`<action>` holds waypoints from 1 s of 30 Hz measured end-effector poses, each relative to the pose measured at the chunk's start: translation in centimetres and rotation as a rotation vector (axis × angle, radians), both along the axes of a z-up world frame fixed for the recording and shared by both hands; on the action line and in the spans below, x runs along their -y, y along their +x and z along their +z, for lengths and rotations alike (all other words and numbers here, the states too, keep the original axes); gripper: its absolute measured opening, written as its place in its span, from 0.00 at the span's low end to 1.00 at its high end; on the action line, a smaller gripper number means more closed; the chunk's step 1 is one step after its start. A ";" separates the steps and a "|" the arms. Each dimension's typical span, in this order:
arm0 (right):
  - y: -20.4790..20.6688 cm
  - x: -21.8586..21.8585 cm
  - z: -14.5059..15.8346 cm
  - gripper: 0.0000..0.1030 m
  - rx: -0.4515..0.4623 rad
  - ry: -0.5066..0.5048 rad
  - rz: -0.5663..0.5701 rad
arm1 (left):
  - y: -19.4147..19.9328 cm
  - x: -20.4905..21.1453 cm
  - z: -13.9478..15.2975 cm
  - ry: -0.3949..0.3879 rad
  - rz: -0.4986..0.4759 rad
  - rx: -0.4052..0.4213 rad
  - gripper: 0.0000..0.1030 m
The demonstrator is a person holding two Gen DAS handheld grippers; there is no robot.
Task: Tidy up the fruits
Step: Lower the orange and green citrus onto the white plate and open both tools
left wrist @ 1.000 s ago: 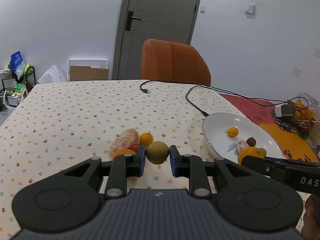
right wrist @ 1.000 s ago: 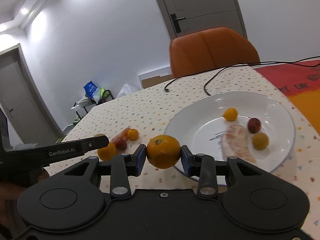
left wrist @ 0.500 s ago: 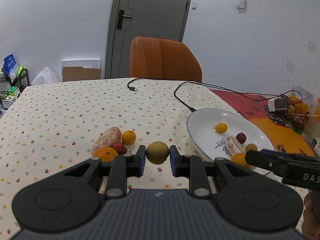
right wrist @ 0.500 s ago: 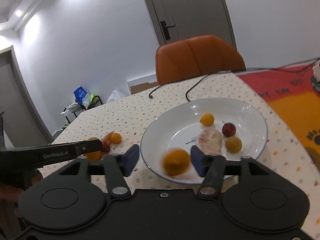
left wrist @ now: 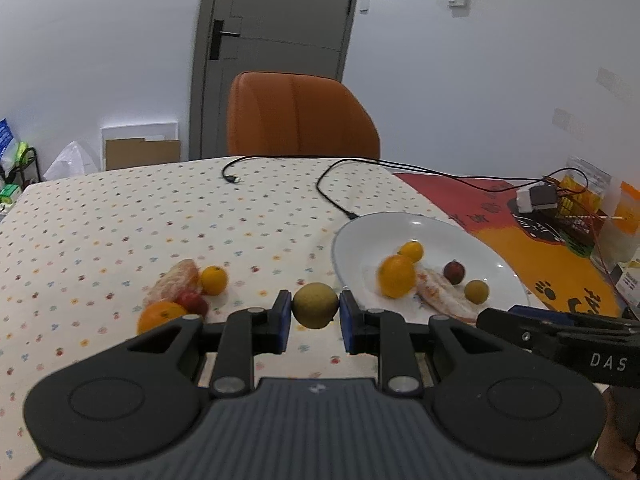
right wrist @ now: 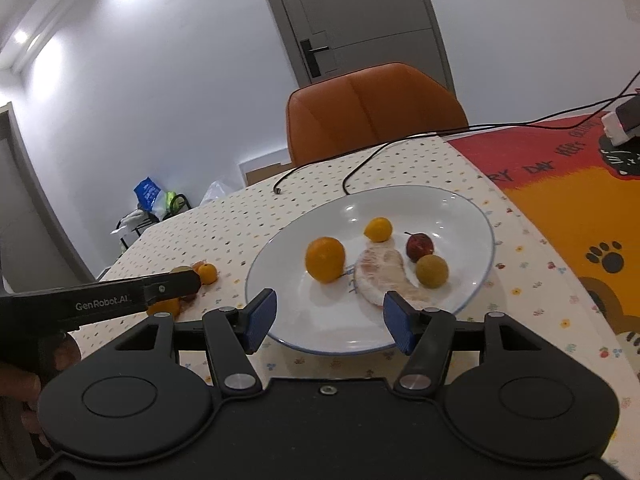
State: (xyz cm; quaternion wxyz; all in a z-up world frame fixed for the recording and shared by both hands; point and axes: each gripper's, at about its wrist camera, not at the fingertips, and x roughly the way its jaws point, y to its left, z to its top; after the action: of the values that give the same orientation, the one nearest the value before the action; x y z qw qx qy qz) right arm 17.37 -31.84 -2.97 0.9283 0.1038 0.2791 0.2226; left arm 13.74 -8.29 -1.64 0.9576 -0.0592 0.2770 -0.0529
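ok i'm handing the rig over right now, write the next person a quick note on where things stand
Left gripper: shut on a green-yellow fruit, held above the table, near the plate.
Right gripper: open, empty, at the plate's near rim.
Done: on the plate are an orange, a small yellow fruit, a red fruit, a green-yellow one and a peeled segment.
Left: place the held fruit, then move the cluster on the cloth: orange, small orange, red fruit, peeled segment.
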 end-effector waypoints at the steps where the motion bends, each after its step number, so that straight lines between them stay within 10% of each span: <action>1: 0.0 0.2 0.0 0.58 0.001 0.001 -0.003 | 0.1 0.3 0.1 0.001 -0.006 0.003 0.23; 22: -0.4 2.0 0.6 0.58 0.018 0.012 -0.030 | 0.7 2.6 1.6 0.007 -0.019 0.024 0.28; 30: -0.5 0.4 0.8 0.58 0.019 -0.002 -0.001 | -0.3 0.1 1.6 0.013 0.036 0.013 0.49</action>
State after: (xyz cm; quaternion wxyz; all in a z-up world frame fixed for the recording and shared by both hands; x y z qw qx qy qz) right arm 16.83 -32.27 -2.20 0.9312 0.1009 0.2702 0.2231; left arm 13.39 -8.34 -0.09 0.9605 -0.0578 0.2701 -0.0341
